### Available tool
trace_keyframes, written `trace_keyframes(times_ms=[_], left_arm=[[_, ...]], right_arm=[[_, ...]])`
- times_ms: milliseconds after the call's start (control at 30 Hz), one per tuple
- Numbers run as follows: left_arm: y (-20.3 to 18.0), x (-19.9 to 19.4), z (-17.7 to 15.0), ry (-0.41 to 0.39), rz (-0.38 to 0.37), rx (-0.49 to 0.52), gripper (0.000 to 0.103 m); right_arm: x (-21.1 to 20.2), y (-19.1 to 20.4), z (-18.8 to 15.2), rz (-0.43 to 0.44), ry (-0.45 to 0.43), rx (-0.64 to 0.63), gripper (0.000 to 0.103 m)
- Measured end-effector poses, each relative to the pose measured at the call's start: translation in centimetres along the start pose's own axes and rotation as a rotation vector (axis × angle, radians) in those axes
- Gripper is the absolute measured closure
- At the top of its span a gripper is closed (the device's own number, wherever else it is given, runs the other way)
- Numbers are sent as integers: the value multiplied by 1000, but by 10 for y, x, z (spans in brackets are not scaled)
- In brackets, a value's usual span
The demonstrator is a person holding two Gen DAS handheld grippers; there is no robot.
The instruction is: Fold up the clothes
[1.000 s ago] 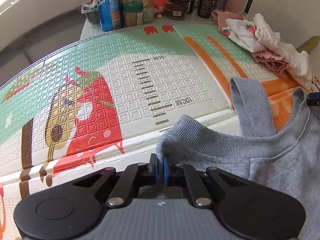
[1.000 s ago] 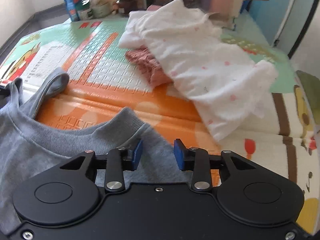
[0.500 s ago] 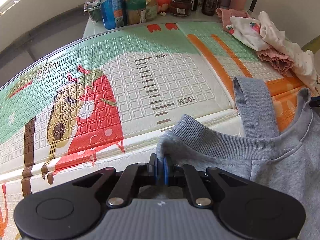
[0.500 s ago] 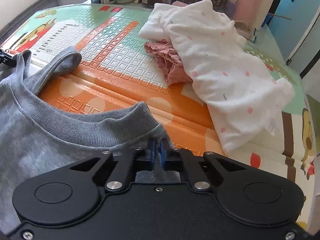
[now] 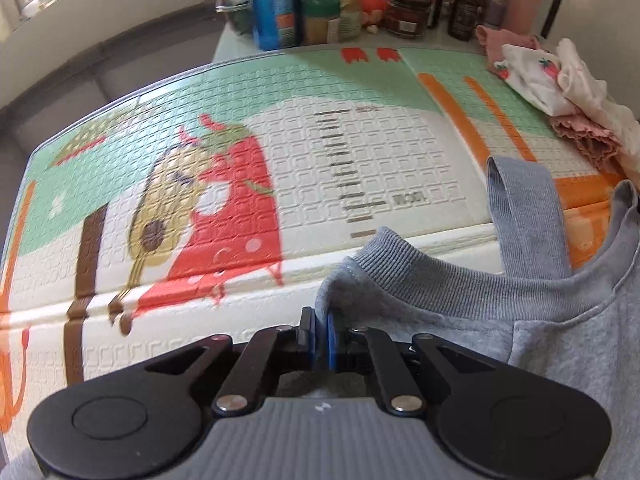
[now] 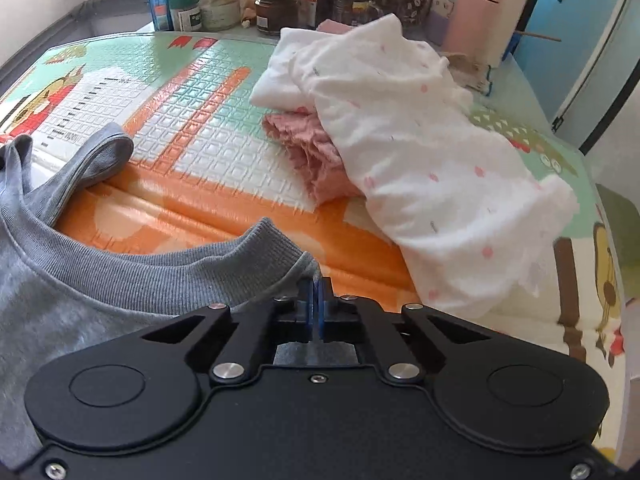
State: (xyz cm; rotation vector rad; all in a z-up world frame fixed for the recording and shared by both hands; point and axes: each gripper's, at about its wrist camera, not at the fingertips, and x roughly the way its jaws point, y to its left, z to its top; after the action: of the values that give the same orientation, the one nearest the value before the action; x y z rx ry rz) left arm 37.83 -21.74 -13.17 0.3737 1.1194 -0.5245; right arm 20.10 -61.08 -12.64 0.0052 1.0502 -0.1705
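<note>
Left gripper (image 5: 321, 334) and right gripper (image 6: 316, 308) fingers pinch grey sweatshirt (image 5: 560, 320) shoulders; thin bite may slip; white garment (image 6: 420, 152) at 1 o'clock may snag.

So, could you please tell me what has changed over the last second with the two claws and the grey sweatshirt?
The right claw, open a second ago, has shut on the grey sweatshirt at its shoulder beside the collar. The left claw stays clamped on the other shoulder. The white and pink clothes on the mat lie as before.
</note>
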Motion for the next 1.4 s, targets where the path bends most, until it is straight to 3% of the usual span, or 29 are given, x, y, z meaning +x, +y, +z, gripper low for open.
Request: trace_keyframes(times_ms=[433, 567, 633, 700, 767, 867, 967, 1100, 1233, 1400], left_arm=[[32, -7, -10, 8, 76, -78, 96], [22, -9, -5, -8, 105, -30, 90], [19, -15, -3, -37, 111, -22, 87], [18, -23, -1, -58, 61, -36, 72], [17, -34, -1, -91, 21, -46, 66], [10, -50, -2, -119, -26, -39, 61], [0, -63, -9, -128, -83, -21, 52], [-16, -75, -33, -120, -167, 2, 48], [-25, -74, -66, -81, -196, 7, 45], [-16, -58, -98, -14, -194, -56, 45]], right_arm=[[17, 23, 34, 26, -24, -30, 102], [7, 18, 37, 55, -52, 41, 97], [1, 15, 38, 74, -66, 76, 89], [-10, 14, 36, 99, -83, 94, 84], [-23, 17, 32, 121, -97, 103, 82], [-41, 24, 25, 154, -113, 120, 70], [-58, 34, 15, 202, -121, 136, 70], [-78, 50, -6, 259, -113, 164, 63], [-78, 57, -38, 258, -64, 194, 61], [-79, 65, -78, 256, -3, 232, 61]])
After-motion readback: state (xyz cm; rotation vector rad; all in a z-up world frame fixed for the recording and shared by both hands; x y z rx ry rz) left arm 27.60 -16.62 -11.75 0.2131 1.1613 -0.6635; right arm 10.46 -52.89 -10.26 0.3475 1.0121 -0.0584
